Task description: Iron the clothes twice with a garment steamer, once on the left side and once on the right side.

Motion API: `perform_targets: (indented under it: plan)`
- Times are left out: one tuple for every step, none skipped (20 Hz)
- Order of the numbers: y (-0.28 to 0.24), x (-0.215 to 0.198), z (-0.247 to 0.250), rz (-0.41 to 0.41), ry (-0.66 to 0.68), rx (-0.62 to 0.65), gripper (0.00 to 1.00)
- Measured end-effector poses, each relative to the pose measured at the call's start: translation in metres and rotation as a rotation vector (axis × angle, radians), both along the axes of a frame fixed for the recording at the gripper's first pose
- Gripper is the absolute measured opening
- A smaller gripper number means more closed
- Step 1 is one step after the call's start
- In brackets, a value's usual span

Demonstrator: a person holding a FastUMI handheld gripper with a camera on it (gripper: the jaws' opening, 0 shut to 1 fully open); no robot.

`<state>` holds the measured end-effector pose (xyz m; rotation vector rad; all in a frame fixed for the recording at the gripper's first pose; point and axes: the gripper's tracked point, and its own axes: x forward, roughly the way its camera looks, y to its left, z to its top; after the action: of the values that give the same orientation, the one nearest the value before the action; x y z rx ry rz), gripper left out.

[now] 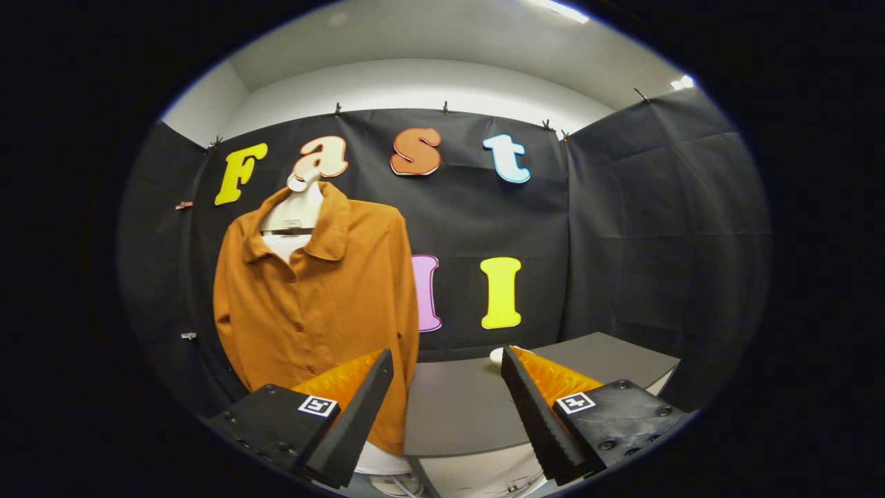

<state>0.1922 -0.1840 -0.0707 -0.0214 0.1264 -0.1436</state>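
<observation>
An orange-brown buttoned shirt [318, 297] hangs on a white mannequin torso [294, 214], up beyond my left finger and against the booth's black wall. My gripper [448, 361] is open, nothing between its fingers, and it stands well short of the shirt. A small white object [498, 355] lies on the grey table [470, 401] just behind my right fingertip; most of it is hidden and I cannot tell whether it is the steamer.
The grey table runs from between my fingers out to the right, its front edge just ahead of them. The mannequin's white base [384, 462] shows below the shirt hem, left of the table. Black cloth walls close the booth behind and on both sides.
</observation>
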Motion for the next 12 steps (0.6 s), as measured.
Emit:
perform_targets:
  plan:
    - [-0.015,0.008,-0.004,-0.006,0.011,0.002,0.99]
    - [-0.029,0.016,-0.009,-0.014,0.023,0.003,0.99]
    - [-0.044,0.023,-0.015,-0.027,0.040,0.005,0.99]
    - [-0.056,0.029,-0.022,-0.040,0.061,0.010,0.99]
    - [-0.069,0.035,-0.030,-0.052,0.085,0.018,0.99]
    - [-0.080,0.039,-0.038,-0.063,0.110,0.026,0.98]
    - [-0.089,0.044,-0.047,-0.070,0.138,0.033,0.99]
    - [-0.097,0.050,-0.056,-0.073,0.167,0.040,0.99]
    - [-0.104,0.055,-0.064,-0.075,0.188,0.050,0.99]
    - [-0.110,0.061,-0.071,-0.076,0.205,0.060,0.99]
    - [-0.116,0.067,-0.078,-0.079,0.221,0.071,0.99]
    - [-0.120,0.071,-0.085,-0.082,0.238,0.081,0.99]
